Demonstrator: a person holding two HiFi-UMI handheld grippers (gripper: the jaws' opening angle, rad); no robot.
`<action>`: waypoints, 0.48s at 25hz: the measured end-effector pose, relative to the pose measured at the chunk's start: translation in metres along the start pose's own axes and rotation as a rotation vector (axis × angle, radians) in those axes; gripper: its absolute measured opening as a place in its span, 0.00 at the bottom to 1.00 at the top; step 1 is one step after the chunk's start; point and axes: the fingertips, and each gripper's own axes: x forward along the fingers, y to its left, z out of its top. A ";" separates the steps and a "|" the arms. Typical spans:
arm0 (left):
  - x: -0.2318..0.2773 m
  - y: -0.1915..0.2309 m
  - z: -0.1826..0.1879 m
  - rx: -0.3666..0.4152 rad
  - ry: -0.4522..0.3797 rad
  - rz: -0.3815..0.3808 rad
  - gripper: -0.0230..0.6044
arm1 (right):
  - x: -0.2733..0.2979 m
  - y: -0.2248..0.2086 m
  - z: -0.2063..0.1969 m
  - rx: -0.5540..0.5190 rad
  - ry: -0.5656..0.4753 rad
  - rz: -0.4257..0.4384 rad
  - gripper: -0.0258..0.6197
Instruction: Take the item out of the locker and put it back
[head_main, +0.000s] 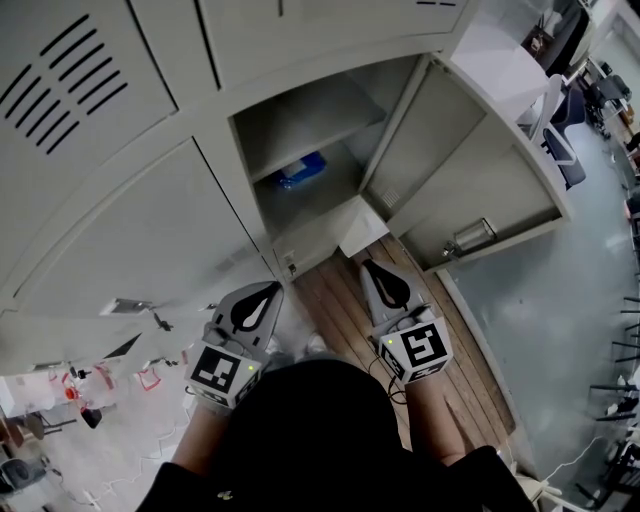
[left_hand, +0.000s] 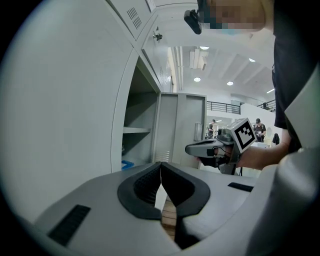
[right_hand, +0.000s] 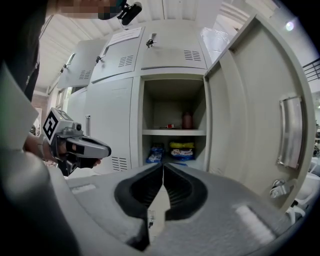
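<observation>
The open locker (head_main: 330, 140) has a blue packet (head_main: 301, 169) on its lower level, which shows again as the blue packet (right_hand: 156, 154) in the right gripper view, next to a yellow packet (right_hand: 182, 145). On the shelf (right_hand: 173, 132) above stand a brown jar (right_hand: 187, 120) and a small red item (right_hand: 170, 126). My left gripper (head_main: 272, 288) and right gripper (head_main: 368, 264) hover side by side in front of the locker, short of its opening. Both are shut with nothing in them. The left gripper (left_hand: 160, 164) points at the locker's edge, and the right gripper (right_hand: 163, 165) faces the compartment.
The locker door (head_main: 480, 170) swings out to the right, with a metal handle (right_hand: 289, 131) on it. Closed locker doors (head_main: 120, 230) fill the left. Wooden floor (head_main: 345, 300) lies below the grippers. Office chairs (head_main: 560, 130) stand at the far right.
</observation>
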 end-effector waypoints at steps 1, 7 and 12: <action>0.000 0.000 -0.001 -0.004 -0.003 -0.003 0.05 | 0.000 0.001 -0.001 0.001 0.003 0.002 0.04; -0.001 0.005 -0.003 -0.007 -0.002 0.003 0.05 | 0.003 0.001 -0.004 -0.004 0.018 -0.002 0.04; 0.002 0.006 -0.004 -0.016 0.011 0.006 0.05 | 0.004 -0.001 -0.005 -0.001 0.020 -0.007 0.04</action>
